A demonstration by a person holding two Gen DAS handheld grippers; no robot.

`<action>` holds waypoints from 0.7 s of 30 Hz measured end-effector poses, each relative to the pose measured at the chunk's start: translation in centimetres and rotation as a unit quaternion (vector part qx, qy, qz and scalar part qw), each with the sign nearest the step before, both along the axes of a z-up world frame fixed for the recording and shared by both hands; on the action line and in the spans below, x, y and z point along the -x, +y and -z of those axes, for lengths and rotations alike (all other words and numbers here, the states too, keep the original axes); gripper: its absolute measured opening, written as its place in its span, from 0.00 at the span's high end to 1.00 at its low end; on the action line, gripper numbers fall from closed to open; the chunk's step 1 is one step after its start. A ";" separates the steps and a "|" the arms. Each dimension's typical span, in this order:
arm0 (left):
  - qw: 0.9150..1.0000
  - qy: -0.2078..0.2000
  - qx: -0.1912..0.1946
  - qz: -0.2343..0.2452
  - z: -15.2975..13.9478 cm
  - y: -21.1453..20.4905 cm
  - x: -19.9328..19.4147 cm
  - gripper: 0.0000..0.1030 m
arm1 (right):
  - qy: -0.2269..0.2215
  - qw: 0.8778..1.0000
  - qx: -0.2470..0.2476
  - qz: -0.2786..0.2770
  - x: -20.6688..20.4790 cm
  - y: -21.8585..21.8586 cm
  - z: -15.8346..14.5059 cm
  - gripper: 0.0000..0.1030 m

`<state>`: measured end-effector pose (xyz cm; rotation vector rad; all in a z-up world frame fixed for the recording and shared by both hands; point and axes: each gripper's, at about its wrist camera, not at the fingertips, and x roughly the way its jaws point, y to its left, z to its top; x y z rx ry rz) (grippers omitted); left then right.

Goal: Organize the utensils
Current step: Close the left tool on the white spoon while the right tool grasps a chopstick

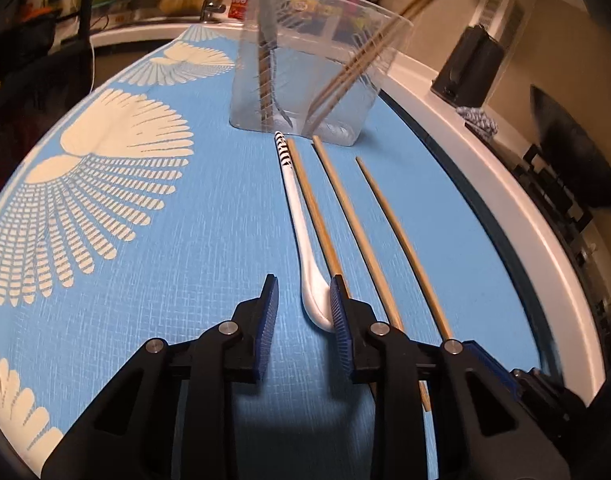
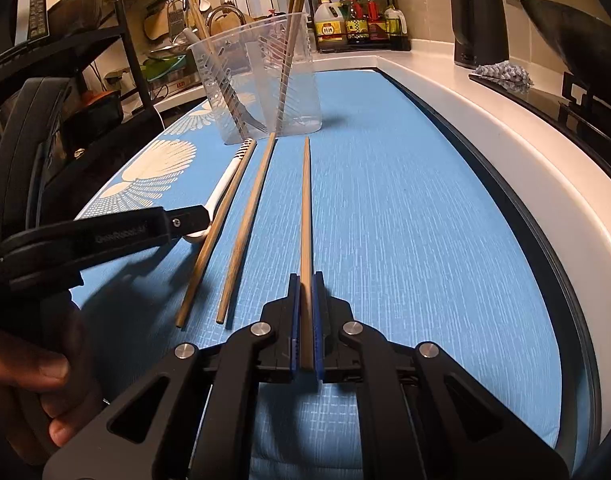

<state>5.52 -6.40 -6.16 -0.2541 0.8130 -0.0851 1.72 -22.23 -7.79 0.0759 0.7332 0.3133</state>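
A white spoon (image 1: 301, 216) with a striped handle end lies on the blue mat (image 1: 165, 280), and three wooden chopsticks lie to its right. My left gripper (image 1: 304, 284) stands open with the spoon's bowl low between its pads, close to the right pad (image 1: 337, 304). My right gripper (image 2: 305, 278) is shut on the near end of the rightmost chopstick (image 2: 305, 200). The other two chopsticks (image 2: 245, 220) lie loose beside the spoon (image 2: 229, 178). Behind them stands a clear plastic container (image 1: 357, 92) holding chopsticks (image 1: 369, 48) and a dark-handled utensil (image 1: 267, 60).
A white counter rim (image 2: 505, 128) curves along the mat's right side. On it are a black kettle (image 2: 479, 24), a patterned cloth (image 2: 505, 72) and a dark wok (image 2: 569, 32). A bottle rack (image 2: 357, 20) stands at the back. A person's hand (image 2: 33, 380) holds the left gripper's handle.
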 end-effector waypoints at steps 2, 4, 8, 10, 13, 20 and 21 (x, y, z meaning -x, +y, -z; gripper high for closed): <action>1.000 -0.004 -0.013 0.003 0.0 -0.5 0.3 0.78 | 0.000 1.000 -0.001 0.001 0.0 0.1 0.0 0.94; 1.000 -0.004 -0.016 0.013 0.0 -0.8 0.5 0.83 | 0.000 1.000 0.000 0.000 0.0 0.2 -0.1 0.94; 1.000 -0.009 -0.029 0.003 -0.1 0.4 1.3 0.91 | 0.001 1.000 0.002 -0.001 0.1 0.4 -0.1 0.94; 0.999 -0.011 -0.032 -0.002 -0.1 1.5 2.0 0.92 | 0.001 1.000 0.003 -0.001 0.3 0.3 -0.1 0.94; 0.999 -0.015 -0.035 -0.020 -0.1 3.9 3.4 0.91 | 0.000 1.000 0.005 0.003 0.5 0.3 -0.1 0.94; 0.995 -0.031 -0.080 -0.054 -0.3 8.0 6.6 0.91 | -0.002 0.999 0.014 0.029 1.4 0.1 0.0 0.94; 0.994 -0.037 -0.089 -0.052 -0.2 8.1 7.0 0.91 | -0.002 0.999 0.014 0.033 1.5 0.0 0.0 0.94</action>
